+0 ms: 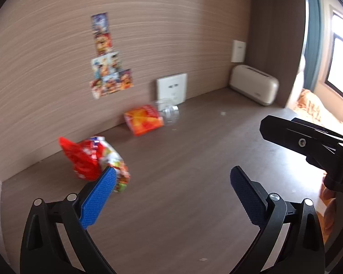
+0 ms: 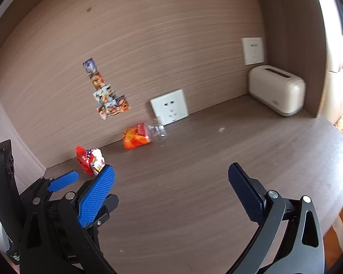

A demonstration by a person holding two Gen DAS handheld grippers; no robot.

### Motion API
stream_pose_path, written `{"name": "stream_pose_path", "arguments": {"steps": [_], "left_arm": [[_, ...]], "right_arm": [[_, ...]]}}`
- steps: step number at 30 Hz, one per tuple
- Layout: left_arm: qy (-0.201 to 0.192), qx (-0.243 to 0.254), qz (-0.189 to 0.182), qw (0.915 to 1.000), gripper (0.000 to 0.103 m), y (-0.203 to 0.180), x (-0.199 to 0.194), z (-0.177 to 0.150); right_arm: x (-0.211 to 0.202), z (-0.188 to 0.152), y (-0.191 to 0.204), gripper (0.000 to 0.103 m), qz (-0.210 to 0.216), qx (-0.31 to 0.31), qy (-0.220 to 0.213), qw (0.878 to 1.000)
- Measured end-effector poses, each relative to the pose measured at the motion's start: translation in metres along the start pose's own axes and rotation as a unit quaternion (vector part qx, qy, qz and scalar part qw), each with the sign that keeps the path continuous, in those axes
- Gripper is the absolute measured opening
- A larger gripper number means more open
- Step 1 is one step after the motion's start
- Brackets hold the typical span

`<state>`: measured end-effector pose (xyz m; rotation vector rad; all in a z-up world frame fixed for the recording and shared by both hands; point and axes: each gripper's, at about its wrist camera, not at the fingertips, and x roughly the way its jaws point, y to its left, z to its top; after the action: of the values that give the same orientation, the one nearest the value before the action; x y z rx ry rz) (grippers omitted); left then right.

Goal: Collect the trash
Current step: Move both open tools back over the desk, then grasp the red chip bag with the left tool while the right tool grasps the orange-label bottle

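The left tongs (image 1: 172,175) stand wide apart over the desk (image 1: 183,171) and hold nothing. In the left wrist view the left blue pad (image 1: 100,196) overlaps the near edge of a crumpled red wrapper (image 1: 89,157); whether it touches it cannot be told. The right tongs (image 2: 171,174) are likewise spread wide and empty, hovering above bare desk just right of the left tongs, which show at the lower left of the right wrist view.

The trash lies along the back wall (image 2: 148,45). Leftmost is the red wrapper, near the left corner. To its right, well apart, lies an orange packet (image 1: 144,119), and a clear plastic bottle (image 1: 169,111) on its side touches the packet's right end. Between tongs and trash the desk is clear.

On the wall above the wrapper and packet hangs a cluster of colourful stickers (image 1: 107,68). A white socket (image 2: 169,107) sits on the wall just behind the bottle. Farther right, a small white scrap (image 2: 221,129) lies on the desk, and a cream toaster (image 2: 276,90) stands in the right corner under a white wall plate (image 2: 252,50).

All print is too blurred to read.
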<state>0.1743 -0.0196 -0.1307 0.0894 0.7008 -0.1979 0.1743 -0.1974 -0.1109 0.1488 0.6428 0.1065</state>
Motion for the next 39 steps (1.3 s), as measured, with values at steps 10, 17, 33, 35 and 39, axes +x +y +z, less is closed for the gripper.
{"name": "stream_pose_path", "arguments": {"steps": [10,17,33,35,39], "left_arm": [[0.024,-0.018,0.064,0.9975,0.098,0.07,0.047,0.003],[0.048,-0.01,0.071,0.9963,0.098,0.092,0.077,0.01],[0.089,-0.04,0.073,0.9925,0.087,0.13,0.133,0.025],[0.088,-0.038,0.07,0.993,0.083,0.13,0.137,0.03],[0.085,-0.034,0.067,0.9936,0.078,0.127,0.137,0.032]], "right_arm": [[0.093,0.008,0.051,0.099,0.001,-0.04,0.042,0.998],[0.16,0.019,0.072,0.099,-0.038,-0.059,0.07,0.995],[0.211,0.032,0.053,0.095,-0.138,-0.043,0.071,0.987],[0.209,0.033,0.05,0.094,-0.134,-0.041,0.066,0.988],[0.197,0.03,0.034,0.064,-0.129,-0.03,0.063,0.989]]}}
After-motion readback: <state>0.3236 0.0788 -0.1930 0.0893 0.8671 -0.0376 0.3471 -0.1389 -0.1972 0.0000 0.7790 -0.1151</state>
